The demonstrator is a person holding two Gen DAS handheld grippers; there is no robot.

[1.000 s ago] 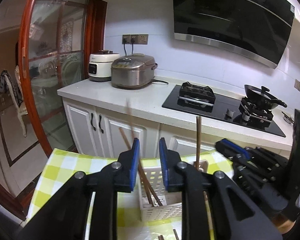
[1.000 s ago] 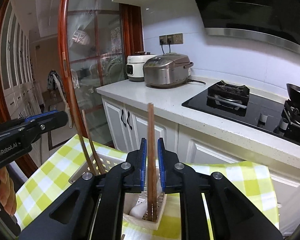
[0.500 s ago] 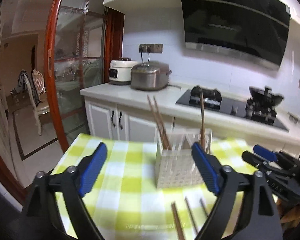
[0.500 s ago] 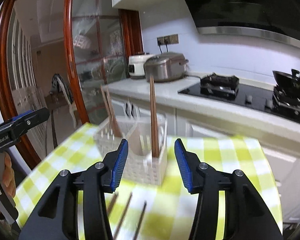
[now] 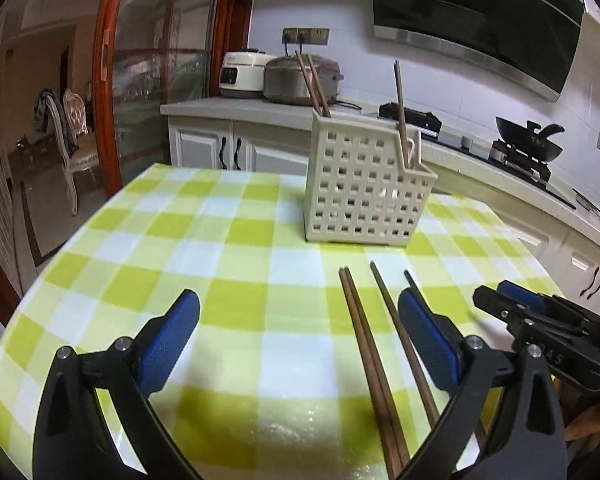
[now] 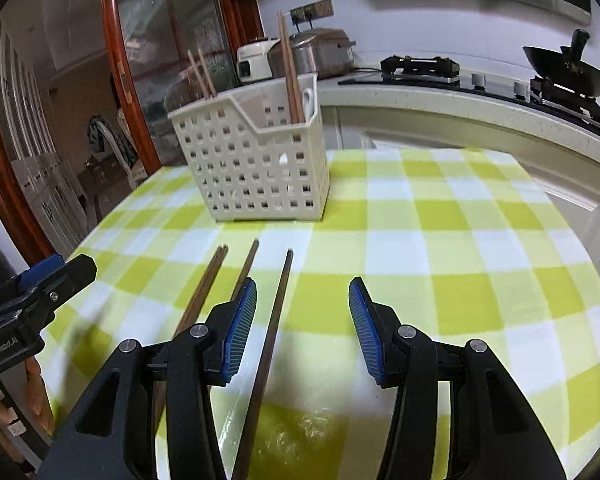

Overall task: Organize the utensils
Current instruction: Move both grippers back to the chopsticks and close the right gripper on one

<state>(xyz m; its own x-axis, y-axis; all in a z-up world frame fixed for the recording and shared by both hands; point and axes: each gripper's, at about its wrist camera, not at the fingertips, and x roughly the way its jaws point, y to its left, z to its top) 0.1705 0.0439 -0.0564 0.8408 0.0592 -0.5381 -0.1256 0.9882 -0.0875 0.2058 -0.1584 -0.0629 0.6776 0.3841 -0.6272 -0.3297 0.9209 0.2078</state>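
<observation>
A white perforated basket [image 5: 364,192] [image 6: 256,172] stands on the green checked tablecloth [image 5: 220,248] with three brown chopsticks [image 5: 312,80] [image 6: 290,76] upright in it. Several more chopsticks [image 5: 360,340] [image 6: 204,288] lie loose on the cloth in front of it. My left gripper [image 5: 298,304] hovers low over them, its jaws opening wide and pressing on nothing. My right gripper [image 6: 303,286] is open; one loose chopstick [image 6: 276,320] lies on the cloth below its gap, untouched. Each gripper shows in the other's view: the right [image 5: 512,304], the left [image 6: 60,272].
Behind the table runs a white counter [image 5: 220,108] with two rice cookers [image 5: 300,80] and a hob with a black wok [image 5: 528,148]. A red-framed glass door [image 5: 108,80] stands at left. A hand [image 6: 32,392] holds the left gripper.
Both grippers went from shut on upright chopsticks over the basket to open. The chopsticks stay in the basket. Both grippers pulled back and sank toward the cloth.
</observation>
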